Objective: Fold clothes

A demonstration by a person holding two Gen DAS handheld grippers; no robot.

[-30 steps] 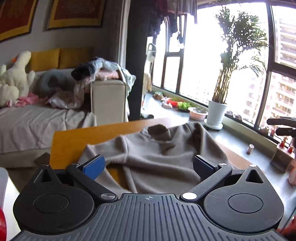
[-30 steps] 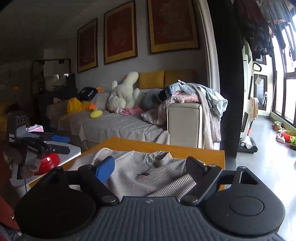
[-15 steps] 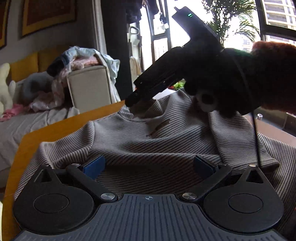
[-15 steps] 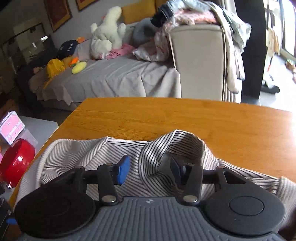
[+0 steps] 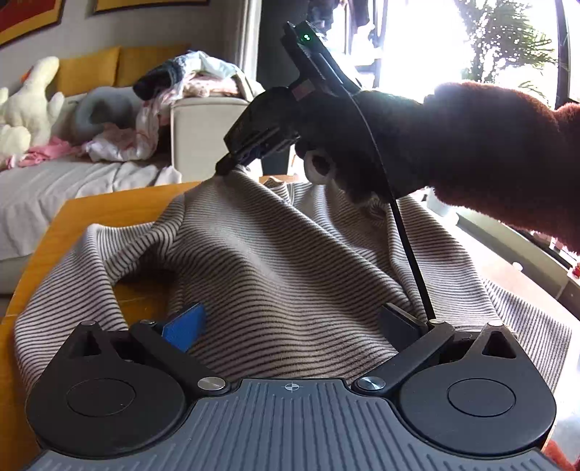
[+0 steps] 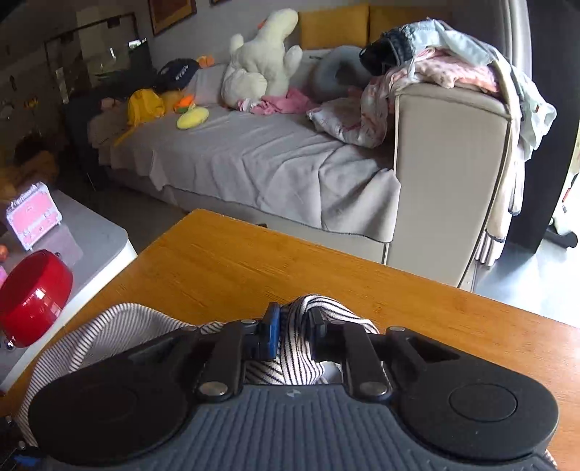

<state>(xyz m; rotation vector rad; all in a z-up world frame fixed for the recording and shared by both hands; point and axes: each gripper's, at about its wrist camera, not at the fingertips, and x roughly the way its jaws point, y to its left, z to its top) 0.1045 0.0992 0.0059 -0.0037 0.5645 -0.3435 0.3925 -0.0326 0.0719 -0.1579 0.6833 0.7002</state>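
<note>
While the right gripper (image 6: 293, 326) closes, angled down, on striped shirt (image 5: 290, 261) fabric; left gripper (image 5: 293, 326) spread wide.

Home living room — sofa (image 6: 253, 155), plush toy (image 6: 261, 61), wall art (image 5: 29, 14)

The sweater (image 5: 290, 261) is cream with thin dark stripes, spread on an orange-brown wood tabletop (image 6: 275, 268). A dark red fuzzy sleeve (image 5: 500, 152) shows; each black hand-held gripper carries one blue pad (image 5: 183, 328).
</note>
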